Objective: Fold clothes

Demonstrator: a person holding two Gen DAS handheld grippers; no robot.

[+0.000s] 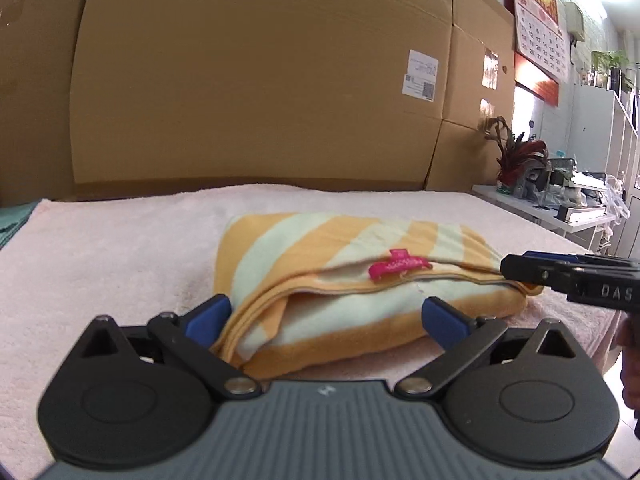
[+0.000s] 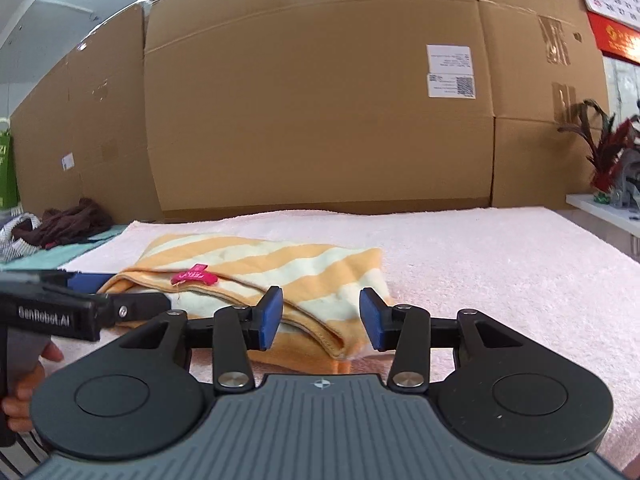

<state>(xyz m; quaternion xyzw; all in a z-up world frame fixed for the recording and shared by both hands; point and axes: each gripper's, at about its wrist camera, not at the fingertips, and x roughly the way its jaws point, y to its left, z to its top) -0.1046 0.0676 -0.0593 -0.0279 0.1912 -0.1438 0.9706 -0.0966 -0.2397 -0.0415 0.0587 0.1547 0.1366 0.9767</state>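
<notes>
A folded yellow-and-white striped garment (image 1: 320, 248) (image 2: 280, 264) with a pink tag (image 1: 396, 266) (image 2: 195, 276) lies on a pink towel (image 1: 100, 248) that covers the table. My left gripper (image 1: 326, 318) is open wide, and the garment's near layered edge sits between its blue pads (image 1: 208, 318). My right gripper (image 2: 321, 317) is also open, its pads (image 2: 270, 316) straddling the garment's near right corner. From the left wrist view, the right gripper (image 1: 520, 269) comes in at the garment's right end. In the right wrist view, the left gripper (image 2: 120, 294) is at its left end.
Large cardboard boxes (image 1: 248, 80) (image 2: 312, 100) form a wall behind the table. A pile of dark clothes (image 2: 66, 222) lies off the towel at far left. A white side table (image 1: 560, 208) with a red-leaved plant (image 1: 516, 156) and clutter stands to the right.
</notes>
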